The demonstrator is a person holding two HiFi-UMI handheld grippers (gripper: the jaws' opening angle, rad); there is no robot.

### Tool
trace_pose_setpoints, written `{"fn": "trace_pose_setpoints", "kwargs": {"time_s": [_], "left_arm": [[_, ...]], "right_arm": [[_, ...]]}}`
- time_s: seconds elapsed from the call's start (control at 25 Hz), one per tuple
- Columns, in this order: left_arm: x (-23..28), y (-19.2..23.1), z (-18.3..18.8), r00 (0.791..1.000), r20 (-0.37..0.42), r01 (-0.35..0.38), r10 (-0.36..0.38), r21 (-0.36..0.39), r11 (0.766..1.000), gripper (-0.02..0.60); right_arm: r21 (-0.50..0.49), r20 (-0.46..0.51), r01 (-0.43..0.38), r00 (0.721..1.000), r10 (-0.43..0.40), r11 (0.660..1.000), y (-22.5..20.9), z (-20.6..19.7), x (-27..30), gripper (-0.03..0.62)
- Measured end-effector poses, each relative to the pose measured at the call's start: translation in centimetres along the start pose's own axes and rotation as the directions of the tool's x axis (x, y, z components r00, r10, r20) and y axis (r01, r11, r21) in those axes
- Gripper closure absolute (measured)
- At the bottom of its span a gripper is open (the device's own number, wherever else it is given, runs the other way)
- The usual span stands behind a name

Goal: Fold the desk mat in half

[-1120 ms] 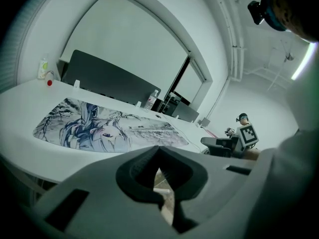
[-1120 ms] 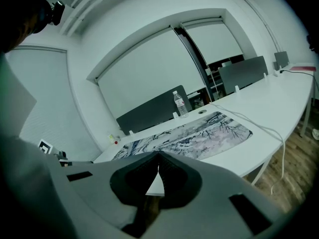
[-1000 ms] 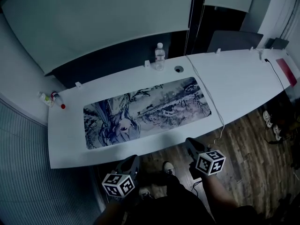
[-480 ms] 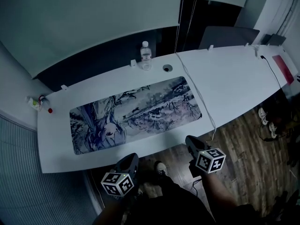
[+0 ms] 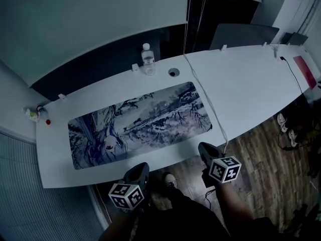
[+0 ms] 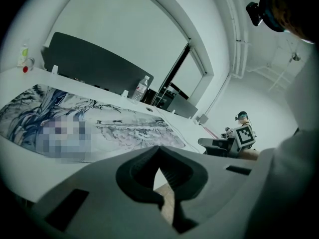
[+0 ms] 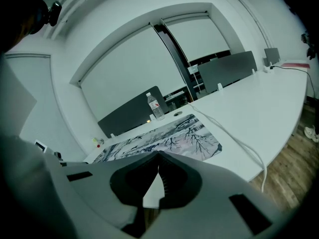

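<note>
The desk mat (image 5: 140,124), printed with a blue and grey drawing, lies flat and unfolded on the white desk (image 5: 251,79); it also shows in the left gripper view (image 6: 114,126) and the right gripper view (image 7: 164,138). Both grippers hang in front of the desk's near edge, over the floor, apart from the mat. My left gripper (image 5: 142,167) is below the mat's middle, its jaws shut and empty (image 6: 159,151). My right gripper (image 5: 203,148) is below the mat's right corner, jaws likewise shut and empty (image 7: 159,156).
A water bottle (image 5: 147,59) and a round cable hole (image 5: 173,73) sit behind the mat. A white cable (image 5: 205,99) runs across the desk just right of the mat and hangs off the front edge. Small bottles (image 5: 34,114) stand at the far left corner. Shoes (image 5: 283,122) lie on the wooden floor.
The head camera has shifted, so desk and mat sit further left in the picture. Both grippers keep their place in front of the desk edge, still shut.
</note>
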State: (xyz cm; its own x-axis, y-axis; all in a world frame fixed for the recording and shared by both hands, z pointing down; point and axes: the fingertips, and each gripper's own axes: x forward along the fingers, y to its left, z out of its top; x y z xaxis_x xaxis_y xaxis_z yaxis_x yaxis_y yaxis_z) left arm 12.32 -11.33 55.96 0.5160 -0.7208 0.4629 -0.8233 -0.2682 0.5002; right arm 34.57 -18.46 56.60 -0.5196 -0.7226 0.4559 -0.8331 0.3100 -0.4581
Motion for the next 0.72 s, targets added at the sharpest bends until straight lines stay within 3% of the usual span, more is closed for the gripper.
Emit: {"fn": "trace_pose_setpoints", "kwargs": {"time_s": [0.36, 0.72], "left_arm": [[2.3, -1.1, 0.8, 1.0, -0.012, -0.003, 0.003, 0.014, 1.0, 0.575], [3.3, -1.0, 0.8, 1.0, -0.028, -0.01, 0.011, 0.022, 1.0, 0.575]], "right_arm": [[-0.005, -0.006, 0.038, 0.999, -0.038, 0.999, -3.5, 0.7, 1.1, 0.571], [-0.051, -0.054, 0.165, 0.984, -0.167, 0.985, -7.9, 0.0, 2.5, 0.566]]}}
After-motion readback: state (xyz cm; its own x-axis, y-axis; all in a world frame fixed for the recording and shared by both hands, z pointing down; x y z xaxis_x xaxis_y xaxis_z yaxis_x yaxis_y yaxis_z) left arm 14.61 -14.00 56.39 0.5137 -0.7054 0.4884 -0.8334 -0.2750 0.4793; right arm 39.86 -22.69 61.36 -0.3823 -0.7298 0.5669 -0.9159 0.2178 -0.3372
